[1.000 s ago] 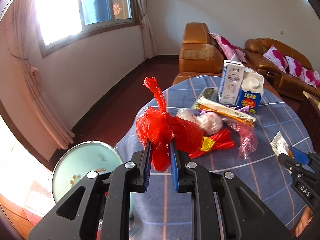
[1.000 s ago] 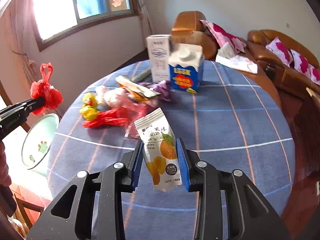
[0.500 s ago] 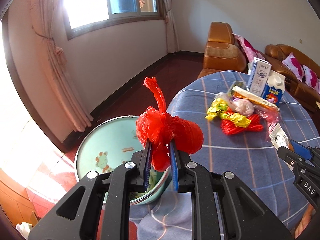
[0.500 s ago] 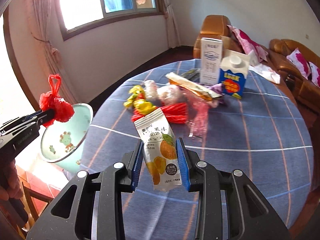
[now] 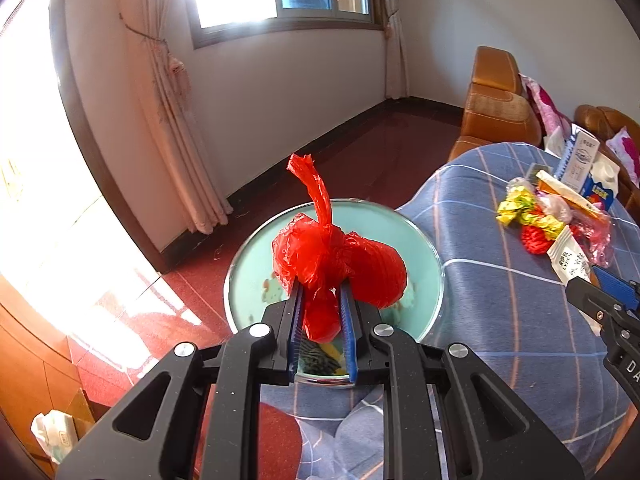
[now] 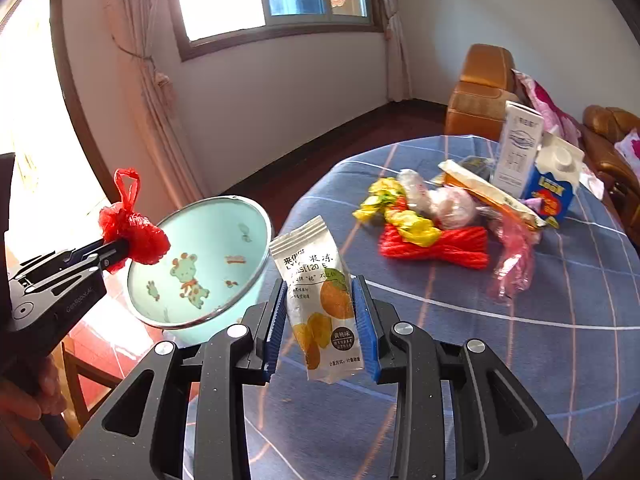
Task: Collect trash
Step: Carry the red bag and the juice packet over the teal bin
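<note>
A left gripper pinches a knotted red plastic bag between its blue pads, the bundle hanging over the mouth of a pale green basin that stands beside the cloth-covered worktop. Scraps already lie in the basin's bottom. To its right, the right gripper is clamped on a white jelly pouch printed with orange fruit, held upright above the worktop's near edge, just beside the basin's rim.

Further right, uncollected trash sits heaped on the blue checked cloth: yellow wrappers, a red net, a clear pink bag, a long snack packet and two cartons.

The risks look plain enough. The red bag's loose tail and bulging sides could snag on the pads at release and cling rather than drop. The light pouch, let go short of the rim, may flutter to the floor. With both grippers crowding one opening, a knock against the basin's edge could tip it.
</note>
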Demonstrator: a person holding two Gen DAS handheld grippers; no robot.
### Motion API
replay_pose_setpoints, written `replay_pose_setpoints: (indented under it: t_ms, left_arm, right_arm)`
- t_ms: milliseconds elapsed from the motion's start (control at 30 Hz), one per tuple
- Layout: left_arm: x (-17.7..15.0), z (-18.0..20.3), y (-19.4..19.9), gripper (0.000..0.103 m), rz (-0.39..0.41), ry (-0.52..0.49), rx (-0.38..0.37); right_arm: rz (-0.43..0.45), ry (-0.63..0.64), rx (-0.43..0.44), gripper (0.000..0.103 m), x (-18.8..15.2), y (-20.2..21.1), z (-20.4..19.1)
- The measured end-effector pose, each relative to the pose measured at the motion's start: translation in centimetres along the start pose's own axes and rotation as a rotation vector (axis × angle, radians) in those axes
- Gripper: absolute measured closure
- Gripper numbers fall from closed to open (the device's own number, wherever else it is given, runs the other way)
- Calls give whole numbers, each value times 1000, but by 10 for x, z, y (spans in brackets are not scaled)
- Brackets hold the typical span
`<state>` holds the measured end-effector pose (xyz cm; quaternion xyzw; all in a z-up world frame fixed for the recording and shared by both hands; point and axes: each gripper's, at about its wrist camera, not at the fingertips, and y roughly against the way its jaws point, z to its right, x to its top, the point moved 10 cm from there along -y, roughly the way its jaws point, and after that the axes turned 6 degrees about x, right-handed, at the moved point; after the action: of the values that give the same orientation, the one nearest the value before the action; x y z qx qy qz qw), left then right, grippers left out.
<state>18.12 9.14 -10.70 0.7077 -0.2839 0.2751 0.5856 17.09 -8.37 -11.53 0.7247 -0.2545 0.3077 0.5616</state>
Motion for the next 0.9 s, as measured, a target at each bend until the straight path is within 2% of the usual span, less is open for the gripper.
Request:
replay_pose_setpoints:
  t_ms: [367, 900]
  left_arm:
    - [-9, -37, -16, 86, -36, 57, 39]
    - [-10, -52, -41, 86, -86, 91, 35]
  right_arm:
    - [-25, 59, 58, 69, 8, -26, -46]
    - [-45, 94, 77, 69, 28, -69, -81]
